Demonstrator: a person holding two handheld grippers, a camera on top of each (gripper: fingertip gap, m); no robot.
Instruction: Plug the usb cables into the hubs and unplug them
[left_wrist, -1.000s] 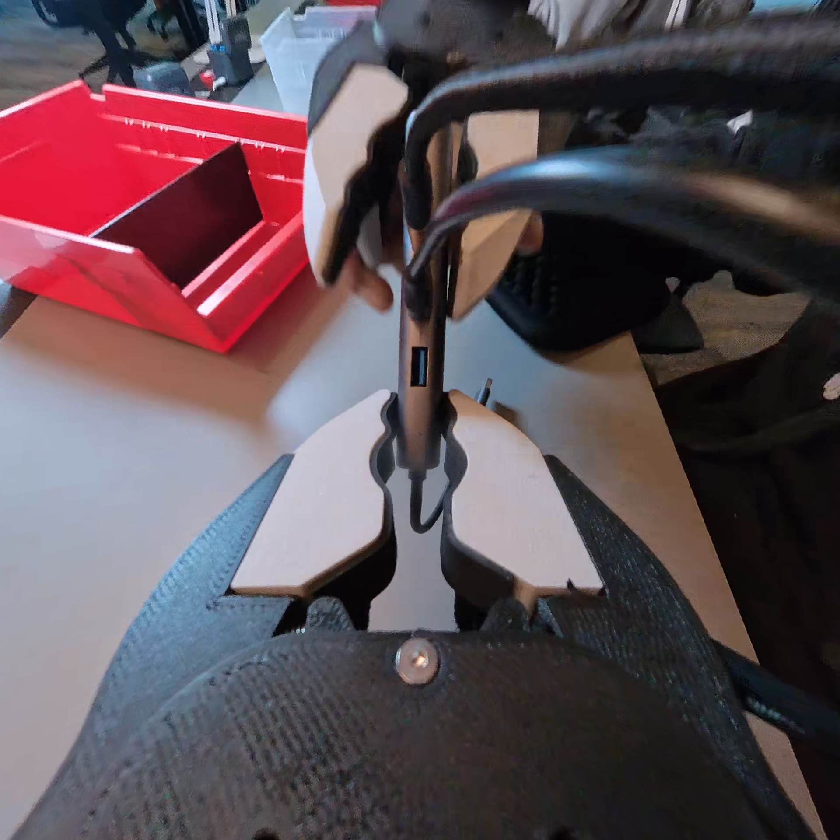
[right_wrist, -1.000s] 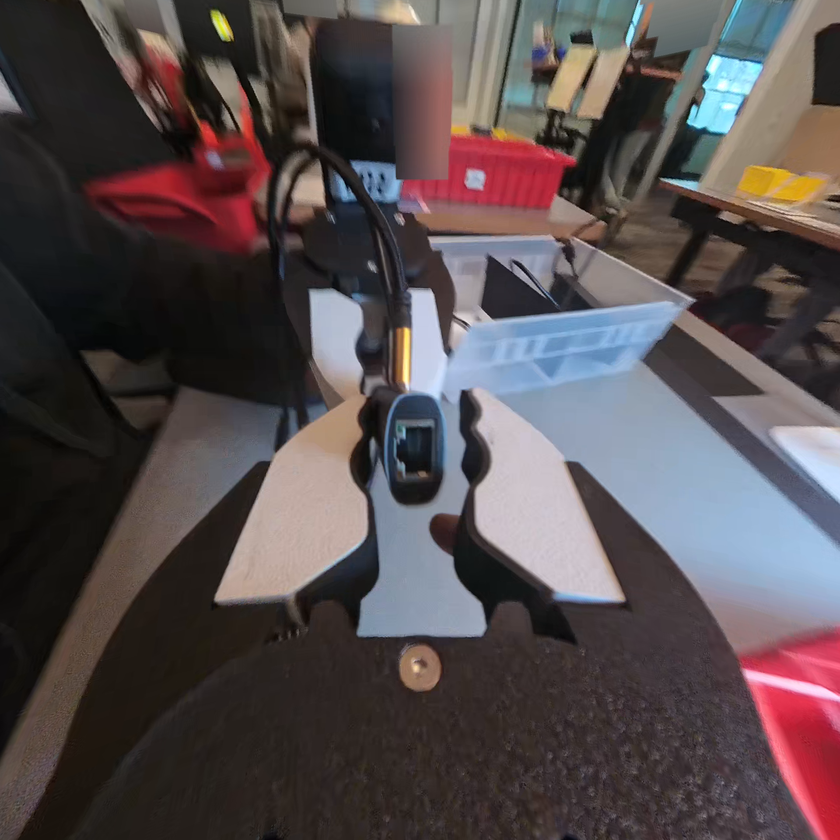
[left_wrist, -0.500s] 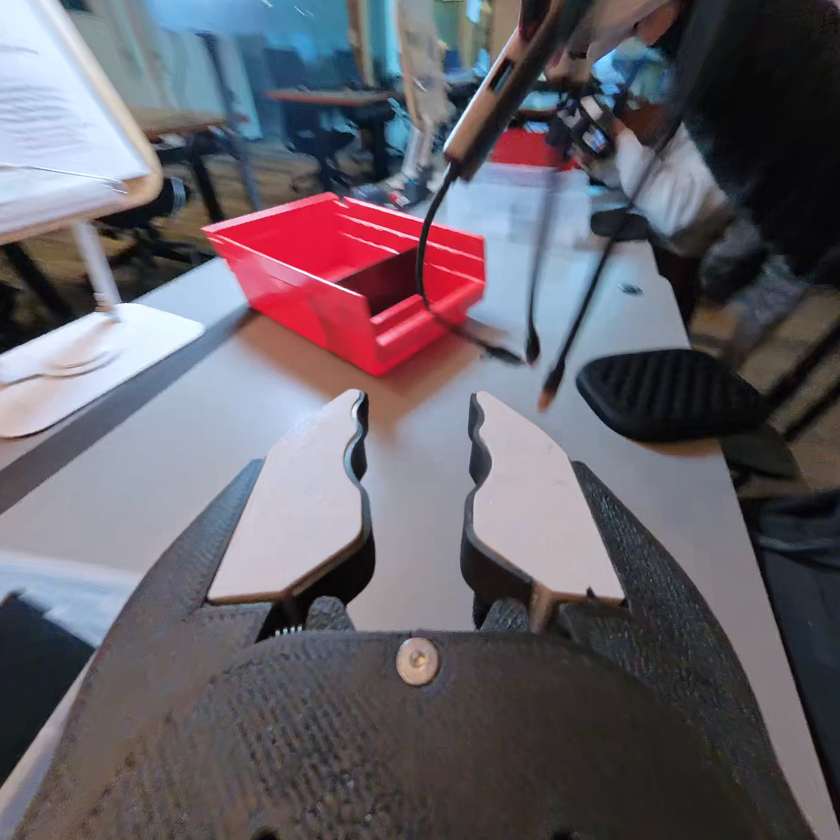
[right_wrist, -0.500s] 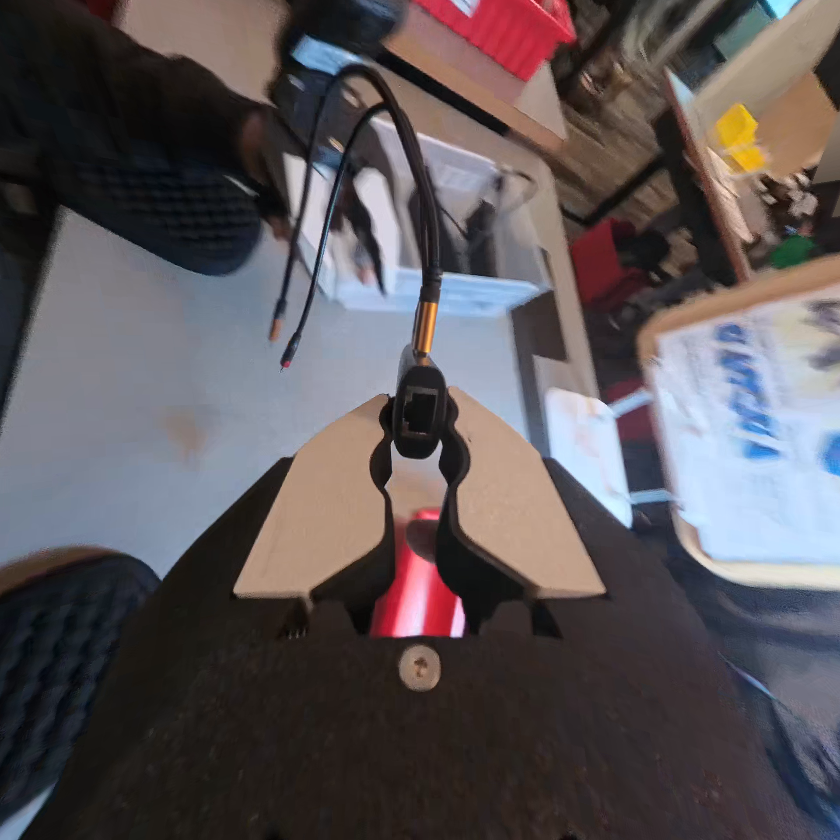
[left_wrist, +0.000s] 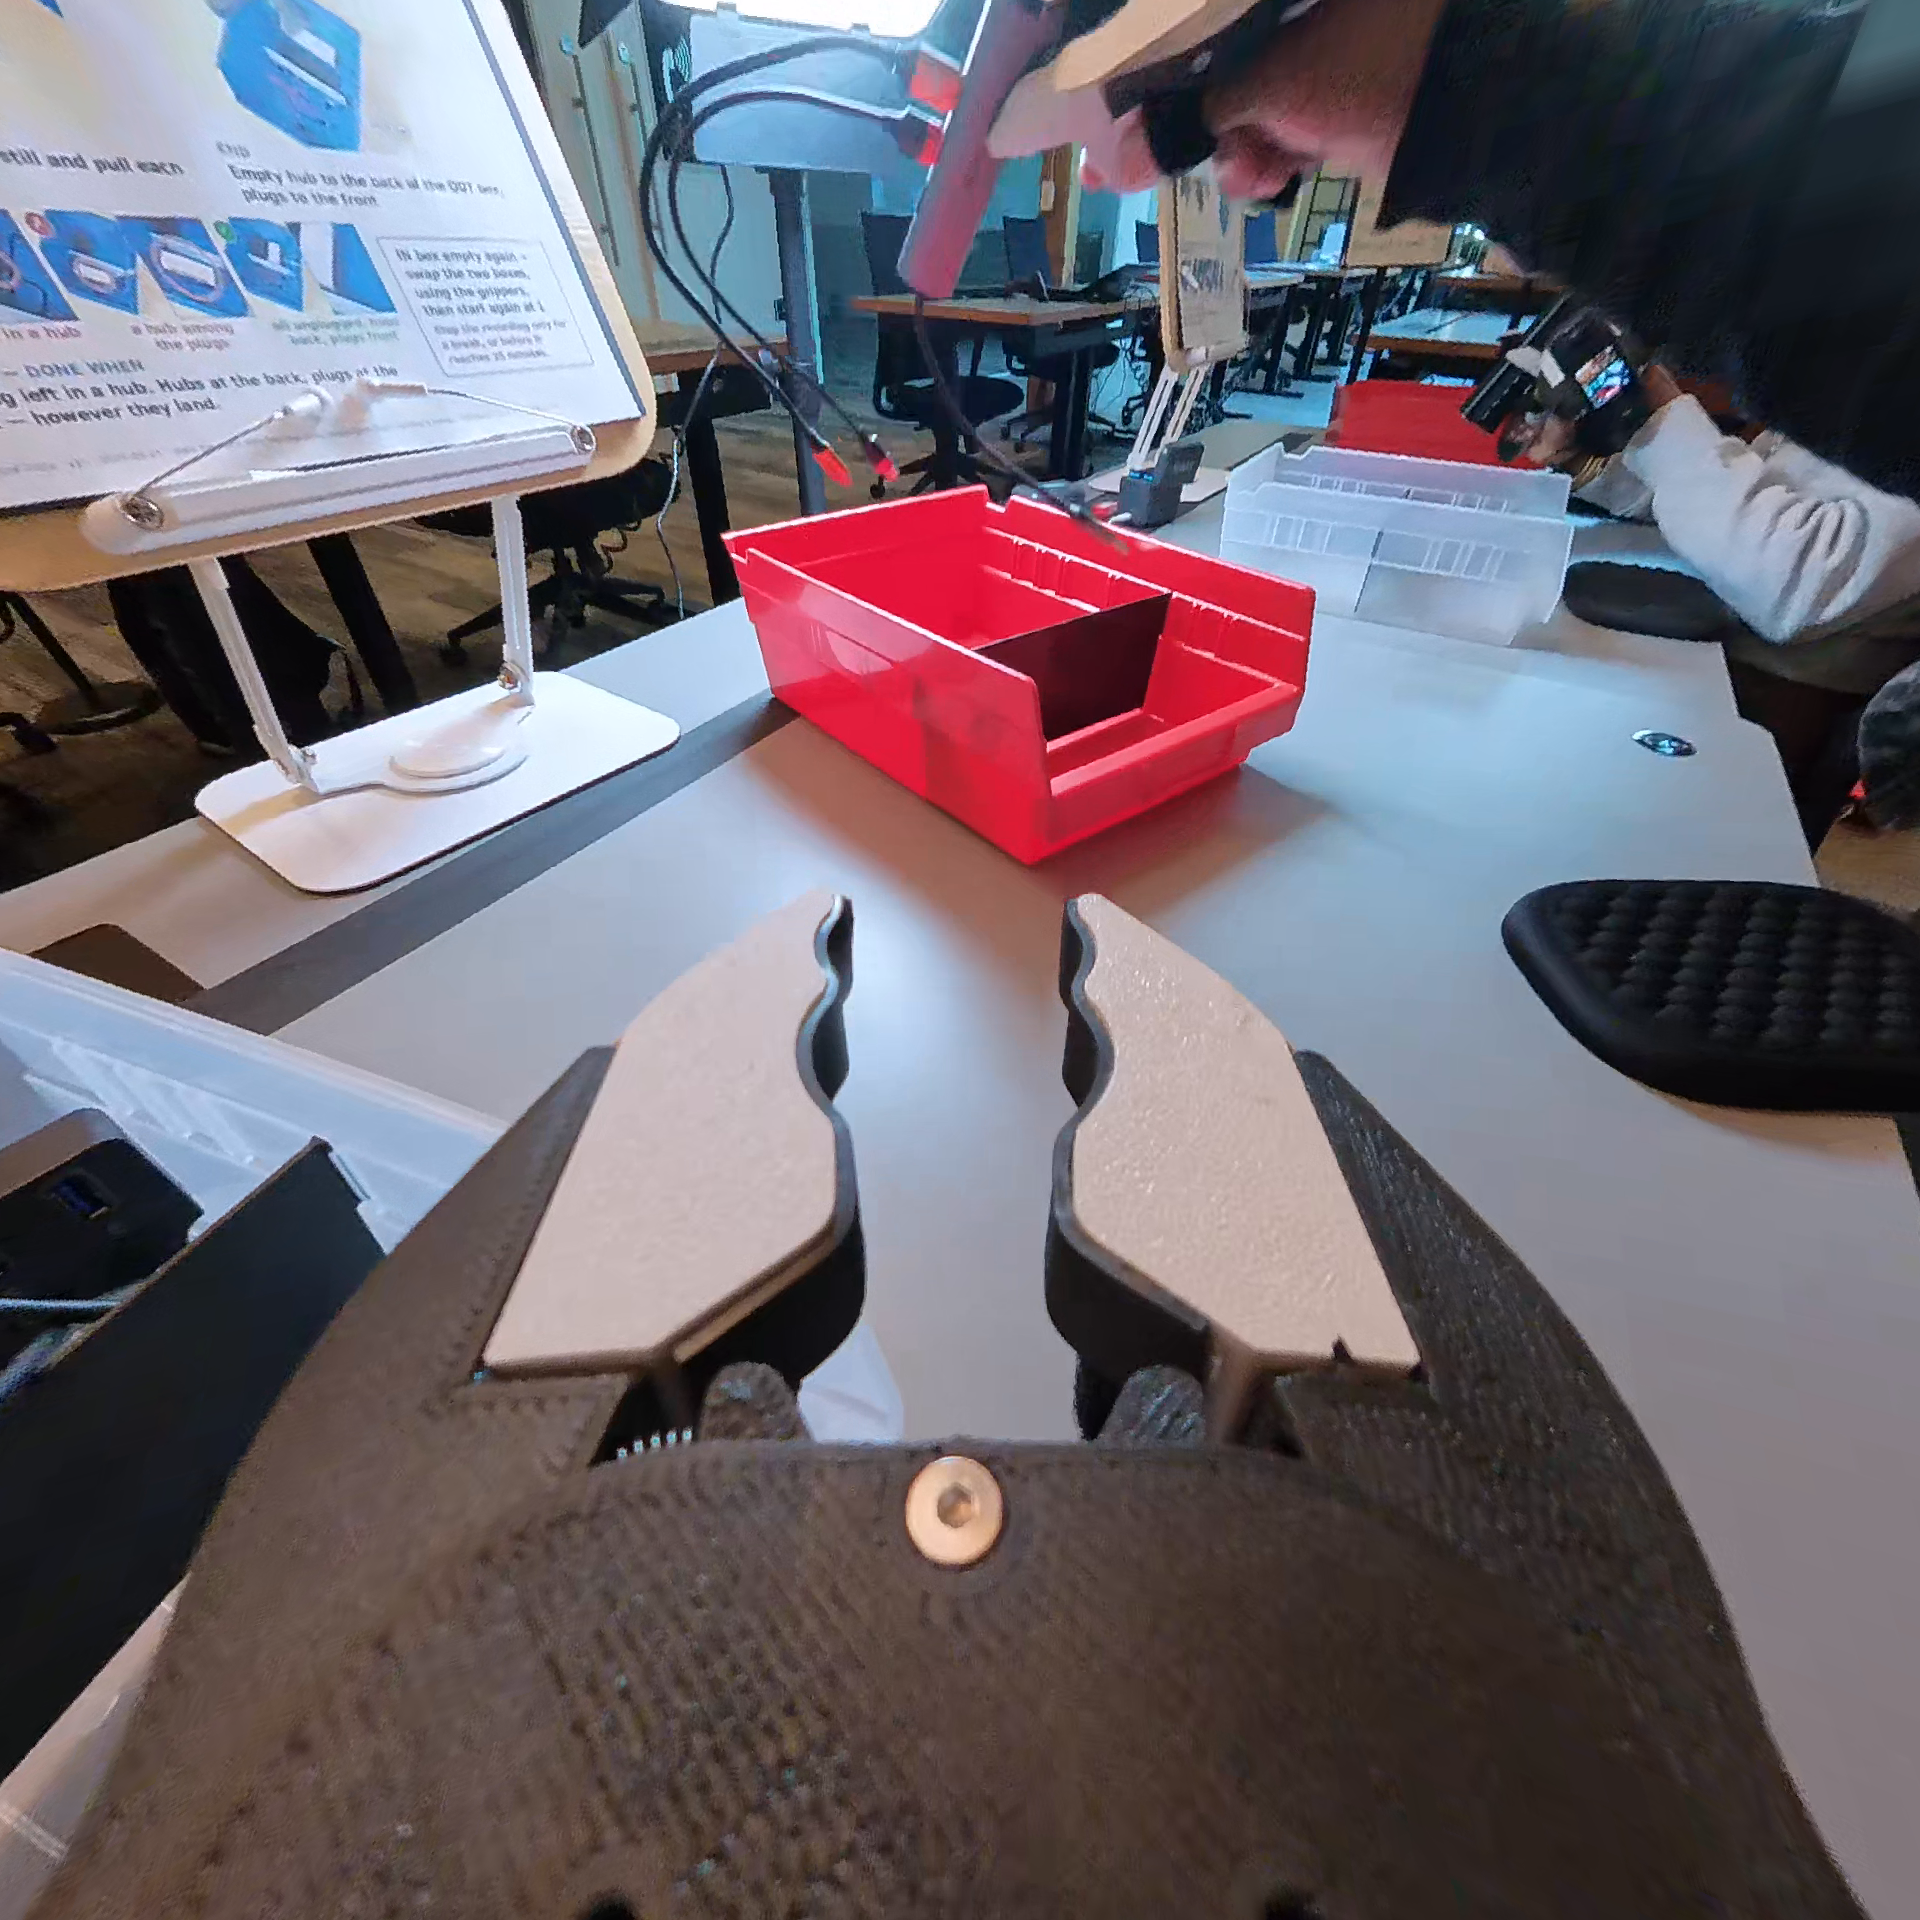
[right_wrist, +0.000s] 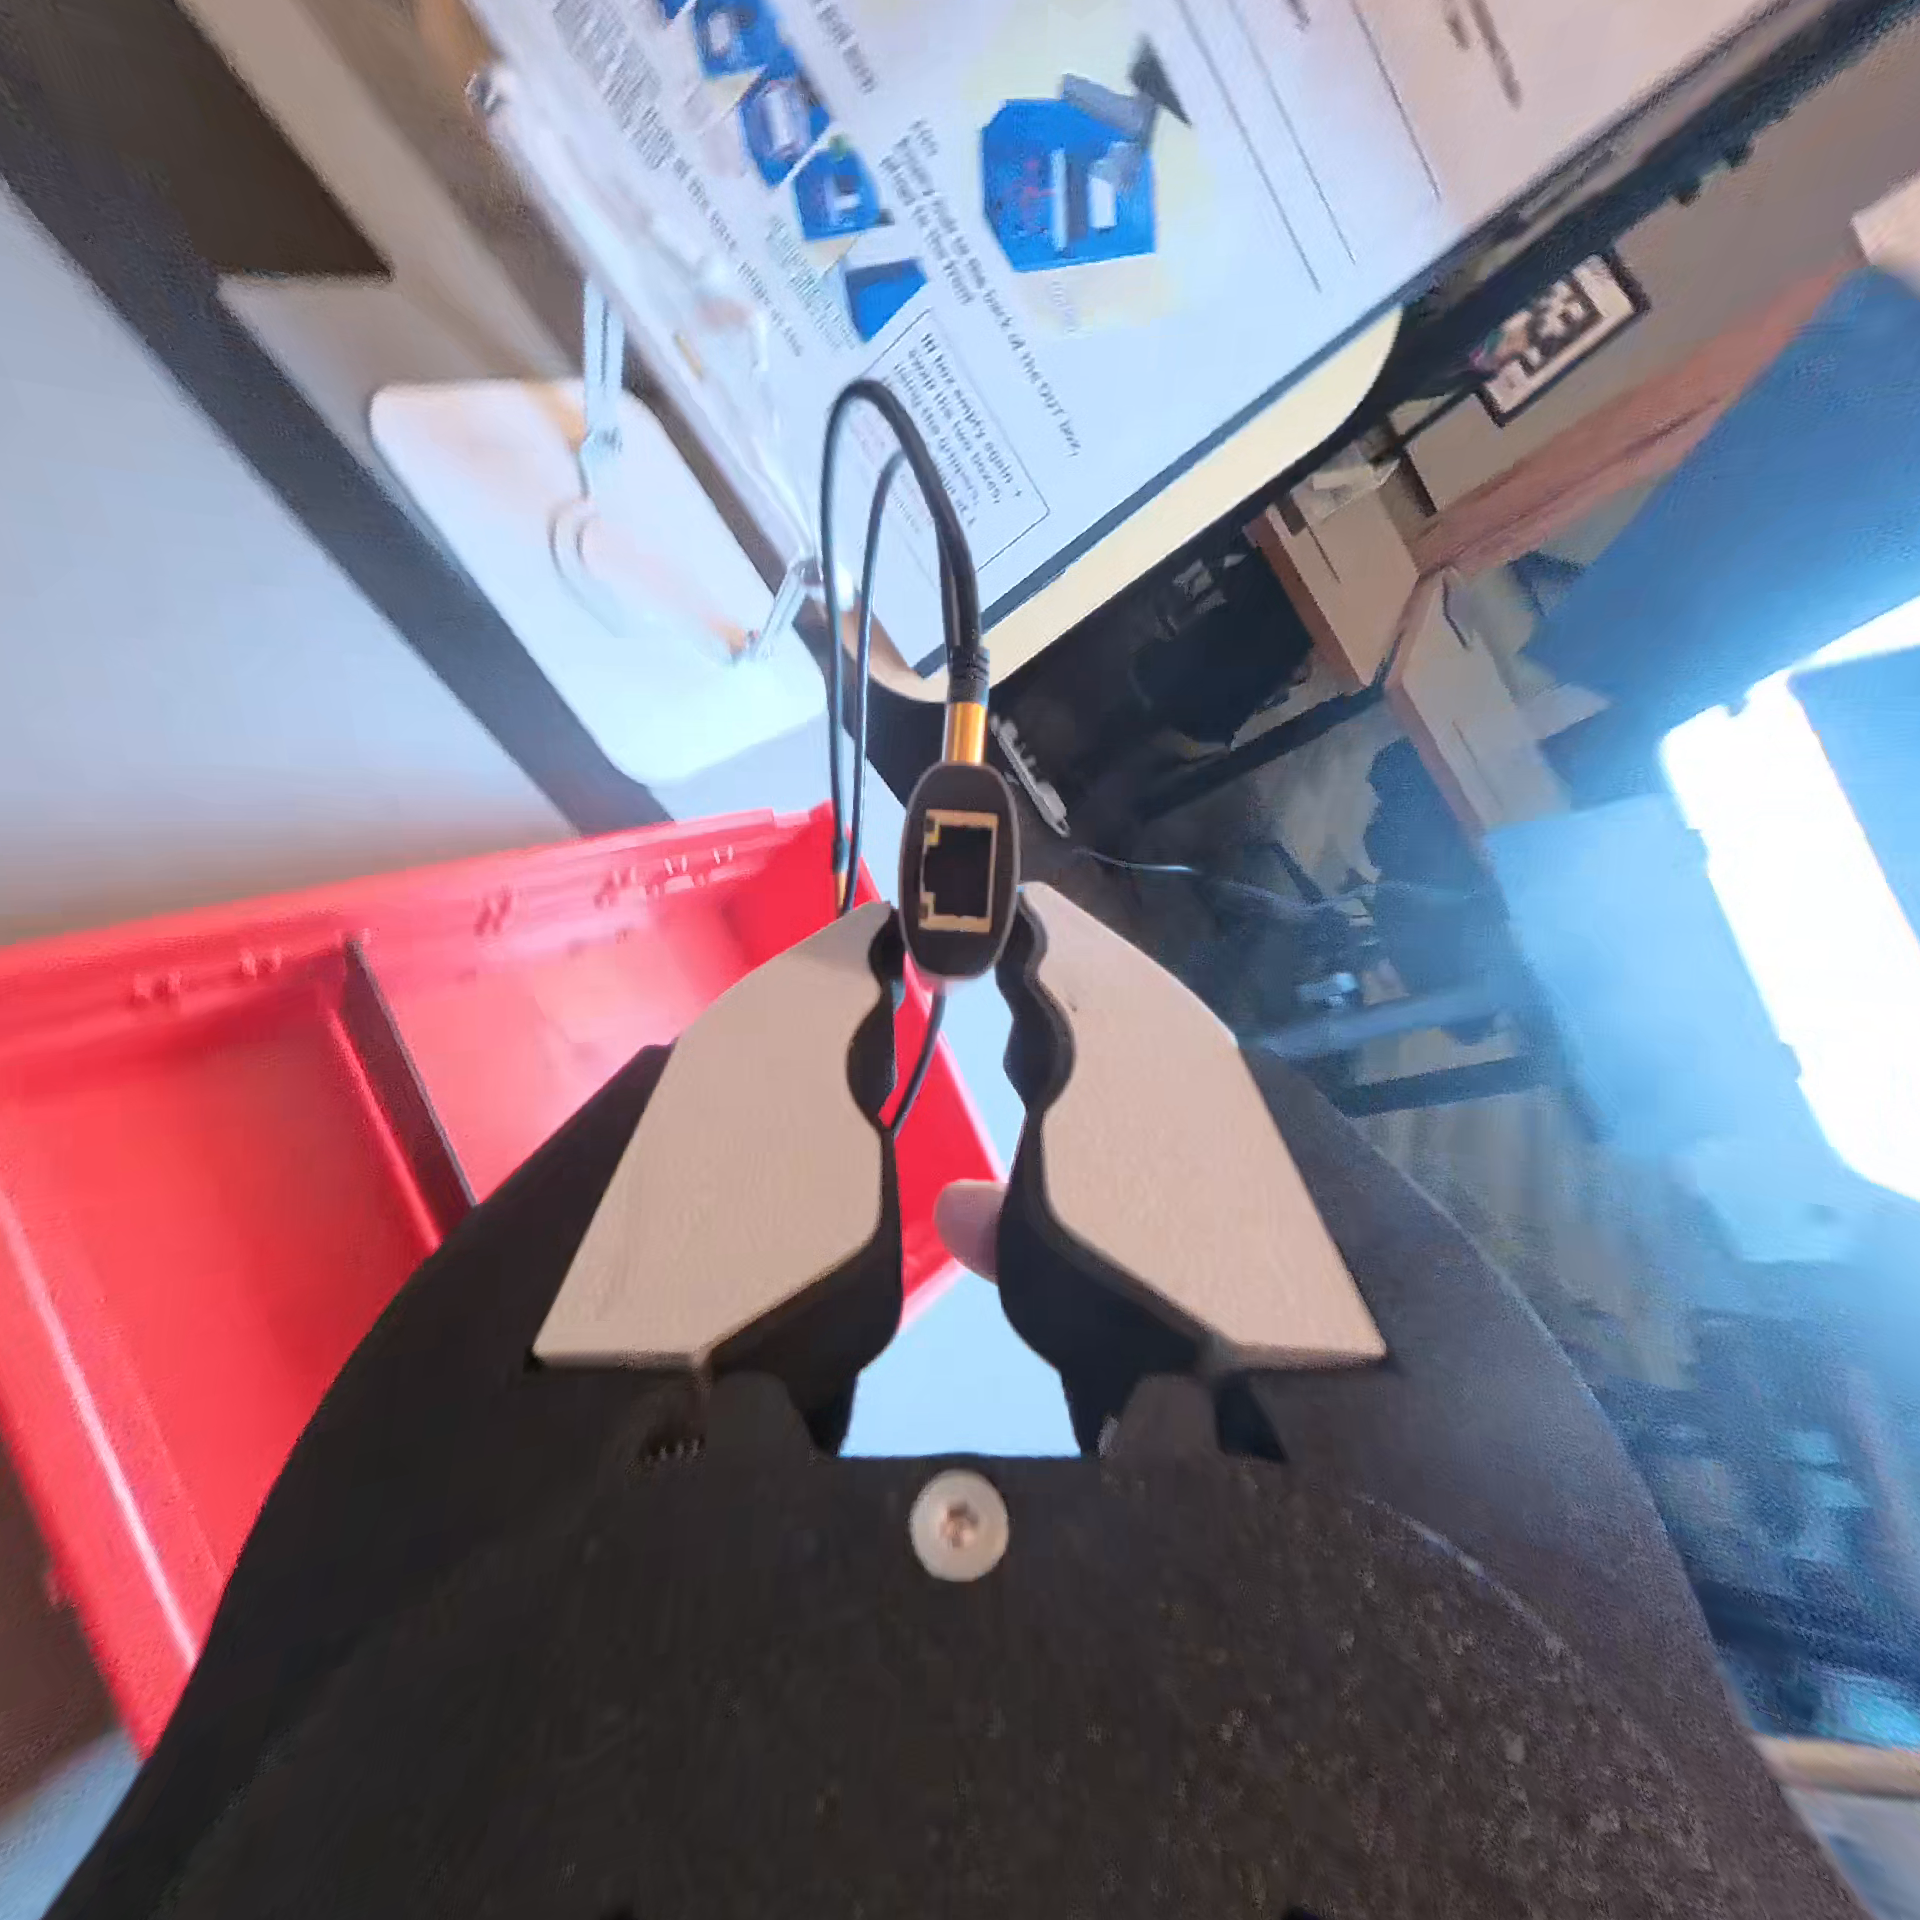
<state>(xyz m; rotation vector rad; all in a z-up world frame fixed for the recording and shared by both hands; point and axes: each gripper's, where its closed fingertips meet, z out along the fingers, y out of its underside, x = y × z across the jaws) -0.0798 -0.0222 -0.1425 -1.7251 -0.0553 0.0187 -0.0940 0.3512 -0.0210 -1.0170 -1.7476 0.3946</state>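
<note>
My right gripper (right_wrist: 956, 925) is shut on a dark grey hub (right_wrist: 956, 873), held by its end so an end port faces the camera. Thin black cables (right_wrist: 847, 582) with a gold-collared plug loop out of the hub's far side. In the left wrist view the hub (left_wrist: 951, 177) hangs high above the red bin (left_wrist: 1023, 665), with two red-tipped cable ends (left_wrist: 831, 462) dangling. My left gripper (left_wrist: 956, 935) is open and empty, low over the grey table (left_wrist: 1455, 1299). Another black hub (left_wrist: 83, 1216) lies in a clear bin (left_wrist: 208, 1101) at the lower left.
A white stand with an instruction sheet (left_wrist: 312, 239) stands at the left; it also shows in the right wrist view (right_wrist: 1039, 208). A black padded rest (left_wrist: 1714, 987) lies at the right. A second clear bin (left_wrist: 1392, 530) sits behind the red bin (right_wrist: 260, 1091). A person's sleeve (left_wrist: 1787, 530) rests at the far right. One gripper's finger ends stand about 40 cm off the other's.
My left gripper let go of the hub, opened and drew back. My right gripper kept the hub, lifted it with its cables and swung it over the red bin.
</note>
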